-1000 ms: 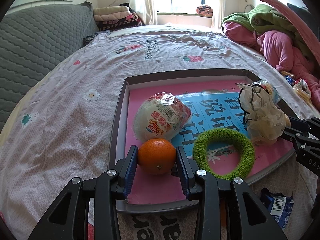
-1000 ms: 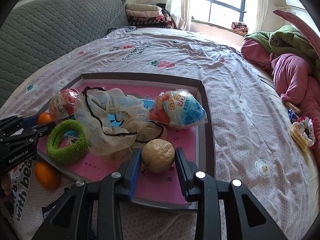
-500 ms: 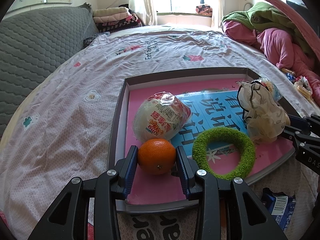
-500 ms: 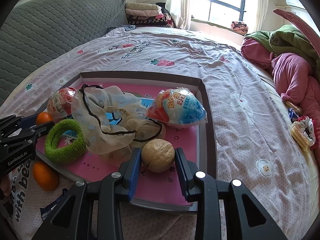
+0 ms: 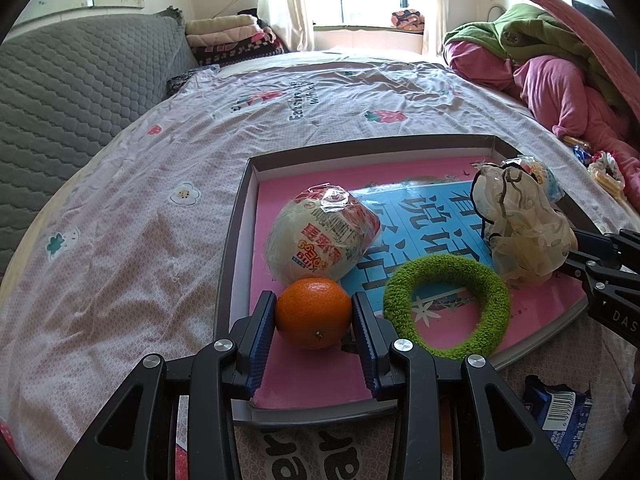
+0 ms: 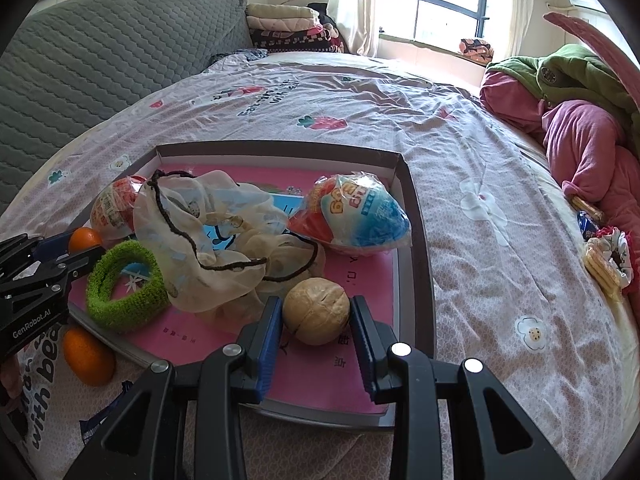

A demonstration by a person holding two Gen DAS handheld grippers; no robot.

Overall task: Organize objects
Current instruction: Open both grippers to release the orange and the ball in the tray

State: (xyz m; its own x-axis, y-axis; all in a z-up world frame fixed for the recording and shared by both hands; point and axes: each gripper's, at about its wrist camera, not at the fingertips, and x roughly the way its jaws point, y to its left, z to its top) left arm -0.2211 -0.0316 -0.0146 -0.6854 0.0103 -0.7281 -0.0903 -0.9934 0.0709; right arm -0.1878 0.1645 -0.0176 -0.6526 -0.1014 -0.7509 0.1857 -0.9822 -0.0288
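A shallow pink-lined box tray (image 5: pixel 240 216) lies on the bed; it also shows in the right wrist view (image 6: pixel 416 216). My left gripper (image 5: pixel 314 318) is shut on an orange (image 5: pixel 313 312) over the tray's near left corner. My right gripper (image 6: pixel 316 314) is shut on a walnut (image 6: pixel 316 310) over the tray's near right part. In the tray lie a green fuzzy ring (image 5: pixel 446 308), a wrapped red-and-white egg toy (image 5: pixel 322 240), a crumpled sheer bag with black cord (image 6: pixel 208 232) and a wrapped blue-and-red egg toy (image 6: pixel 354 216).
A second orange (image 6: pixel 88 356) lies on the bed outside the tray's near left edge, beside a blue snack wrapper (image 5: pixel 560 412). Piled pink and green clothes (image 6: pixel 580 128) and small snacks (image 6: pixel 604 256) sit at the right. A grey headboard (image 5: pixel 72 80) stands at the left.
Both grippers keep their hold and have barely moved; the views shifted slightly toward the tray.
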